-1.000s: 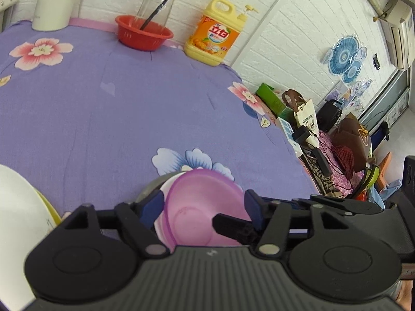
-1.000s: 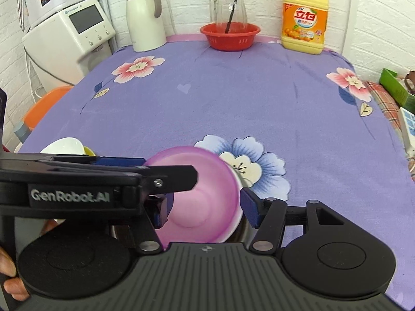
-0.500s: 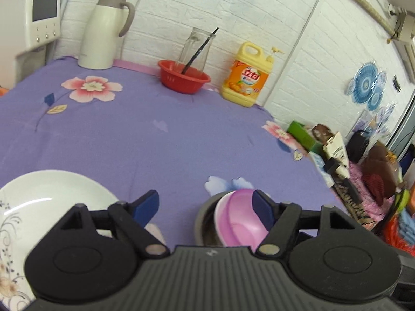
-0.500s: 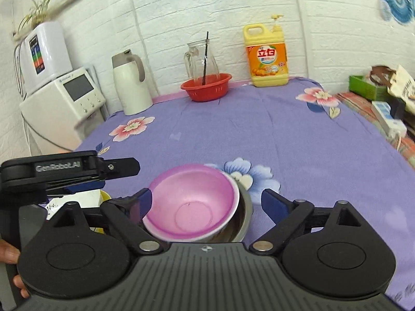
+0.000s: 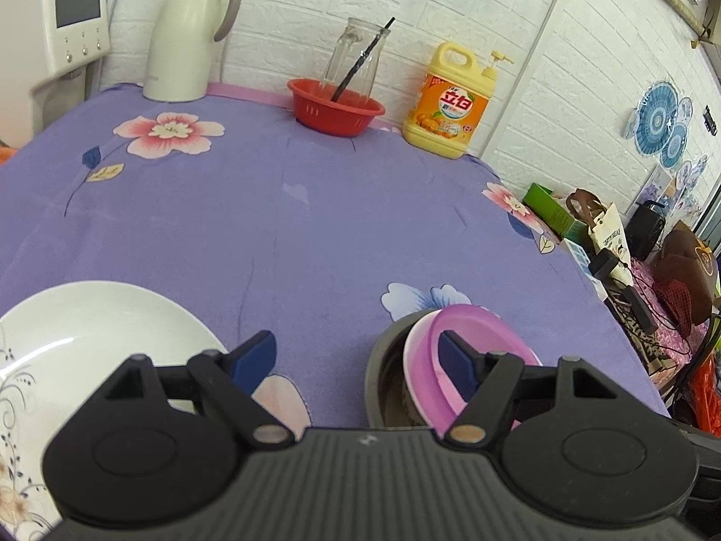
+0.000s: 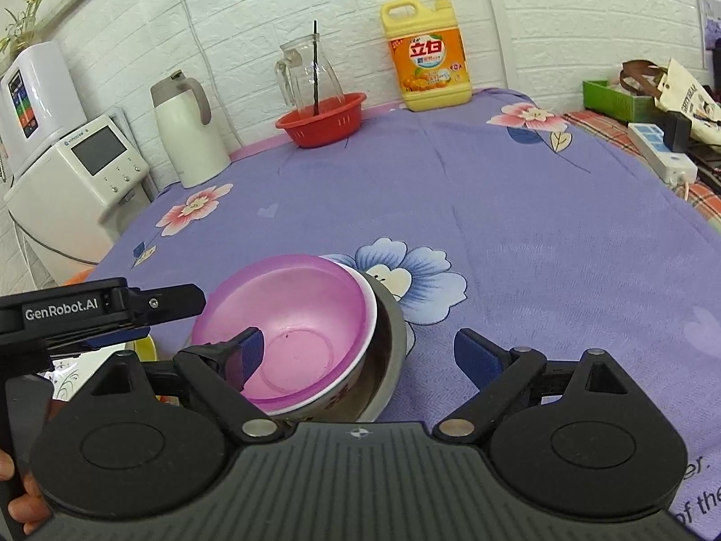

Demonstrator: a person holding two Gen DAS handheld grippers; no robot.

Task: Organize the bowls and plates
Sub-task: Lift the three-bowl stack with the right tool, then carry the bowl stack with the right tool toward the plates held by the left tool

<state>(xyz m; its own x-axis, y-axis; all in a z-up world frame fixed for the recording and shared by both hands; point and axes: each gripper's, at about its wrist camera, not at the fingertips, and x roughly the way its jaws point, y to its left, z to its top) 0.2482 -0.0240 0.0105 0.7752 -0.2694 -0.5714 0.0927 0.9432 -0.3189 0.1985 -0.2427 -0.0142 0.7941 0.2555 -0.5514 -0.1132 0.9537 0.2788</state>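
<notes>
The pink bowl (image 6: 293, 333) sits tilted inside a white bowl (image 6: 356, 374), and both nest in a grey metal bowl (image 6: 392, 347) at the near part of the bench (image 6: 518, 225), by a blue flower printed on the purple cloth. In the right wrist view the right hand-held gripper (image 6: 365, 356) stands released, jaws wide: its left fingertip (image 6: 250, 351) hangs over the pink bowl's inside without pressing on it, while the other fingertip is over bare cloth to the right of the stack. In the left wrist view the left hand-held gripper (image 5: 356, 360) is also released, with nothing between its jaws but cloth; its right-hand fingertip shows in front of the pink bowl's (image 5: 477, 342) rim, though whether it touches I cannot tell. The stack lies to that gripper's right, and a white plate (image 5: 90, 338) with a floral border lies to its left, near the bench's front edge.

Beyond the stack the cloth is open — a broad stretch reaches back to the wall, where a cream jug (image 5: 189, 36), a red basket (image 5: 335, 110) holding a glass pitcher (image 5: 356, 58), and a yellow detergent bottle (image 5: 450, 103) stand in a row. The bench's right edge falls away just past the bowls toward a cluttered side area with bags and a power strip. A person's fingers (image 6: 18, 496) show at the lower left of the right wrist view.
</notes>
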